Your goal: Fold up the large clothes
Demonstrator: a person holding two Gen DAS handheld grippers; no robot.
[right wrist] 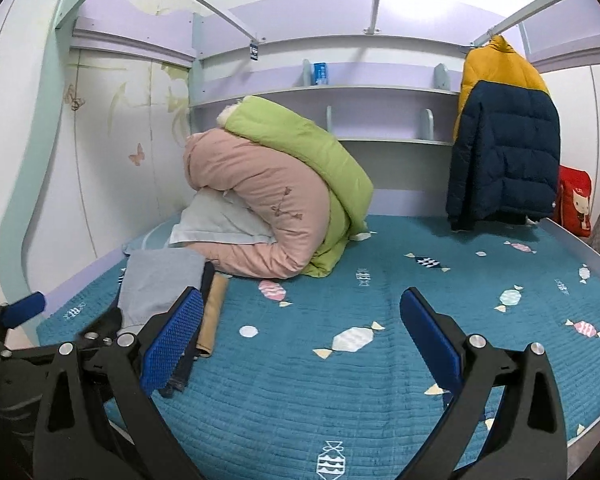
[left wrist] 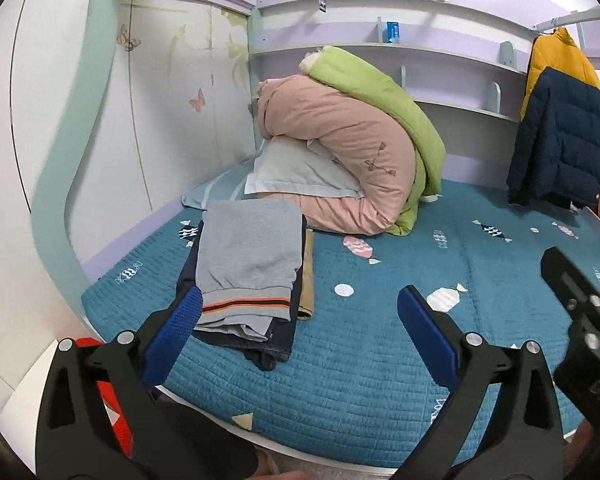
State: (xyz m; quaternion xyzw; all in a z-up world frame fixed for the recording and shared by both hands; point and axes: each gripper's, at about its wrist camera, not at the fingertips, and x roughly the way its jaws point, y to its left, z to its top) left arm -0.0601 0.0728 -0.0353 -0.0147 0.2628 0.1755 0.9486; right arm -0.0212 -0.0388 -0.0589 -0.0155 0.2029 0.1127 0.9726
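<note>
A folded stack of clothes lies at the left of the teal bed cover (left wrist: 360,360). On top is a grey garment with an orange-striped hem (left wrist: 247,256), over dark blue items and a tan piece (left wrist: 308,276). My left gripper (left wrist: 300,300) hovers above the bed's near edge, open, nothing between its blue pads; its left pad overlaps the stack's near corner in the picture. In the right wrist view the same stack (right wrist: 159,280) sits far left, and my right gripper (right wrist: 302,304) is open and empty over the bed cover (right wrist: 340,392). The other gripper shows at each frame's edge.
A rolled pink and green quilt (left wrist: 352,140) over a pale pillow (left wrist: 300,172) fills the back of the bed. A yellow and navy puffer jacket (right wrist: 504,148) hangs at the right beside a red bag (right wrist: 576,204). Shelves run along the back wall; a wardrobe stands at left.
</note>
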